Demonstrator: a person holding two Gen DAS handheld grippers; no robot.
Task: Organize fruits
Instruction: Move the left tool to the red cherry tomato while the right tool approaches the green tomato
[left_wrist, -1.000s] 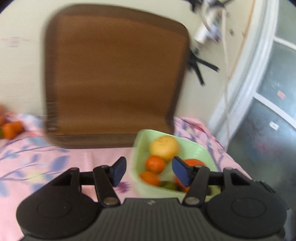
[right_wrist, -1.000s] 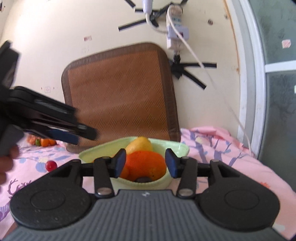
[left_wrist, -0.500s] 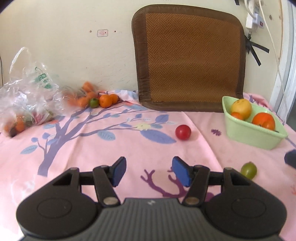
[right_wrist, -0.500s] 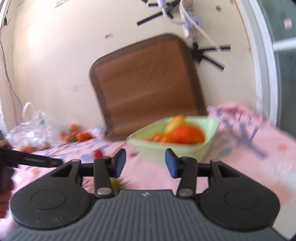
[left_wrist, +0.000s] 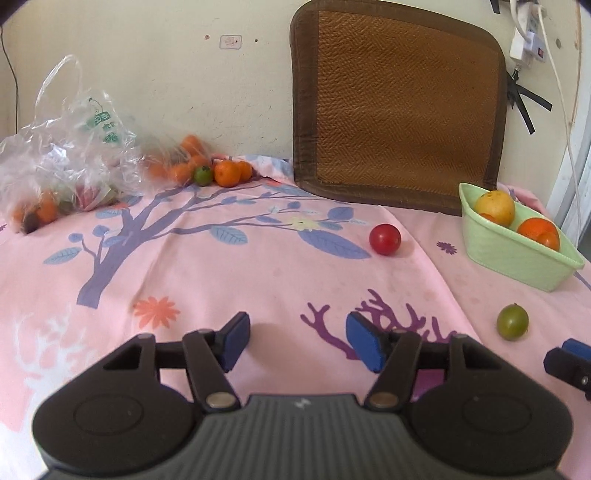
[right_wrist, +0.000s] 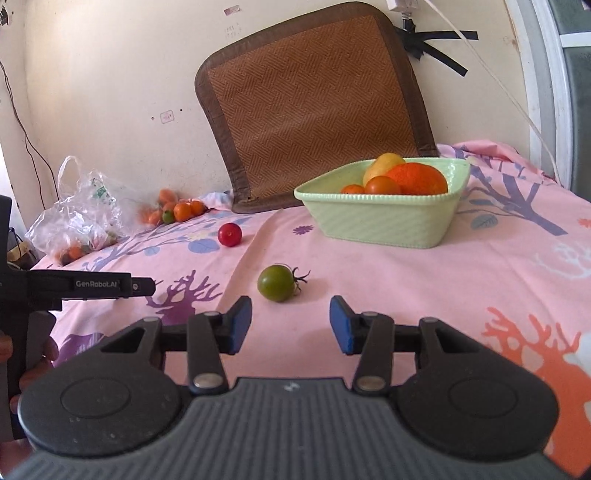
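On the pink floral cloth, a green tomato (right_wrist: 279, 283) lies just ahead of the right tongs (right_wrist: 290, 324), which gape empty, lined up to take it toward the green basket (right_wrist: 384, 221). The left tongs (left_wrist: 295, 341), having just widened, hold nothing, facing the red tomato (left_wrist: 385, 239).

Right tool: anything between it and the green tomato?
Nothing. In the right wrist view only bare pink cloth separates the open right tool from the green tomato, which sits just ahead, slightly left of centre.
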